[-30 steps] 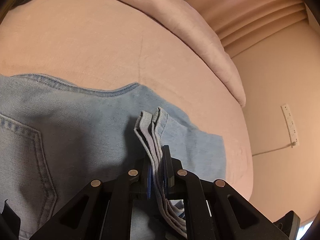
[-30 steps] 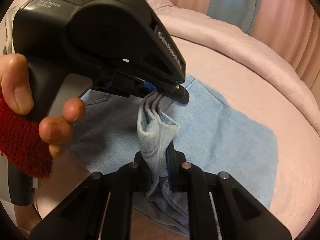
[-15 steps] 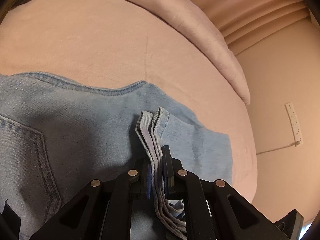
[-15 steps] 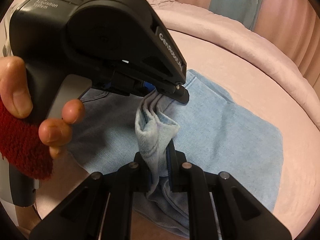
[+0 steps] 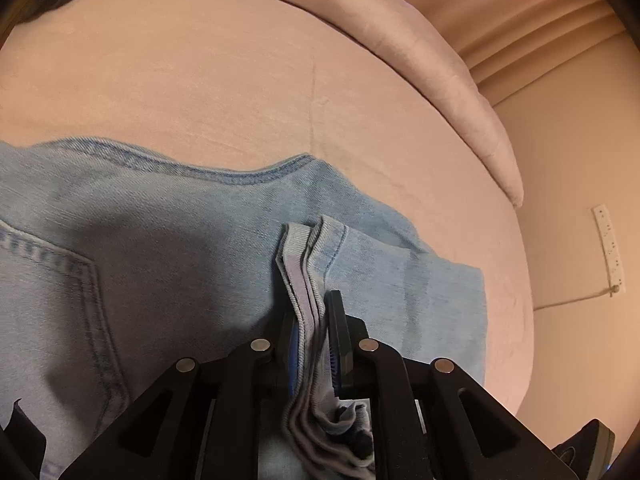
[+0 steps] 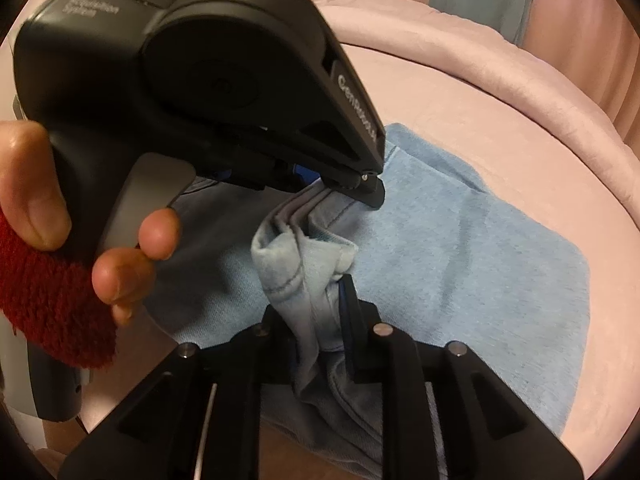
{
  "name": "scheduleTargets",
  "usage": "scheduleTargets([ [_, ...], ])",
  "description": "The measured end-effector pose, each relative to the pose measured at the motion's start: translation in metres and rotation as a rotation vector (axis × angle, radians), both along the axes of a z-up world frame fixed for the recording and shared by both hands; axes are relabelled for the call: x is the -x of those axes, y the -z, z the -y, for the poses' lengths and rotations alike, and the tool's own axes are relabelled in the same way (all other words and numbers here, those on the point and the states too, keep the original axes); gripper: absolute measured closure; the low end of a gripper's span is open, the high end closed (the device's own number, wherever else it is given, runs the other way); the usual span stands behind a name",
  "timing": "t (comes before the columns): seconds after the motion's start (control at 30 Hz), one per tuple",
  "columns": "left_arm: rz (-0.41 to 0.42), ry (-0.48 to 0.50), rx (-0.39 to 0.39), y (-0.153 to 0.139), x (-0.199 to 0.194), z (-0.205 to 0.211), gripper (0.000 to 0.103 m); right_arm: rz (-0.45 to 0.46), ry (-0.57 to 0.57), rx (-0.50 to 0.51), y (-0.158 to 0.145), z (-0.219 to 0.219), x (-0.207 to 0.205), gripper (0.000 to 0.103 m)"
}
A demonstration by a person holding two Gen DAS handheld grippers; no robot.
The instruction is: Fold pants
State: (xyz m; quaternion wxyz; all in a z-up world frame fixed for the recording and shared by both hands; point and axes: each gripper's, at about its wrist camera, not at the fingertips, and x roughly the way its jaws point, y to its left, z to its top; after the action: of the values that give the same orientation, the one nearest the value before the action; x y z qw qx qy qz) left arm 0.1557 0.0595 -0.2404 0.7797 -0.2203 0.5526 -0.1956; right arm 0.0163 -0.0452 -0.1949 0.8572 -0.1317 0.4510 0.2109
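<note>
**Both hem pinches loosening over folded jeans**

Left hand-held gripper (image 5: 314, 344) and right hand-held gripper (image 6: 320, 312) each have stacked hem layers of the light-blue denim pants (image 5: 160, 260) between the jaws; both have just been opening slightly, pads still look to touch cloth. Pants lie folded on the pink bed (image 5: 200, 80). Denim looks soft, floppy, moderately heavy; thick stitched hems or waistband give the surest hold. Near fold edge cut off; person's fingers (image 6: 160, 236) and red fuzzy sleeve (image 6: 48, 312) partly visible.
</note>
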Motion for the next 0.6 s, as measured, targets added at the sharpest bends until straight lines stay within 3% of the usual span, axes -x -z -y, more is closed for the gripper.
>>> scheduleTargets([
  [0.13, 0.055, -0.002, -0.092, -0.018, 0.008, -0.002, 0.088, -0.044, -0.005, -0.041, 0.0, 0.0, -0.005, 0.069],
  [0.2, 0.091, -0.008, -0.115, -0.028, 0.013, -0.007, 0.088, -0.077, -0.016, -0.074, 0.0, 0.0, -0.007, 0.053],
  [0.3, 0.134, -0.026, -0.123, -0.042, 0.022, -0.019, 0.088, -0.125, -0.032, -0.134, -0.002, 0.001, -0.01, 0.038],
  [0.6, 0.194, -0.038, -0.115, -0.059, 0.048, -0.028, 0.088, -0.213, -0.043, -0.406, -0.028, 0.036, -0.011, 0.038],
])
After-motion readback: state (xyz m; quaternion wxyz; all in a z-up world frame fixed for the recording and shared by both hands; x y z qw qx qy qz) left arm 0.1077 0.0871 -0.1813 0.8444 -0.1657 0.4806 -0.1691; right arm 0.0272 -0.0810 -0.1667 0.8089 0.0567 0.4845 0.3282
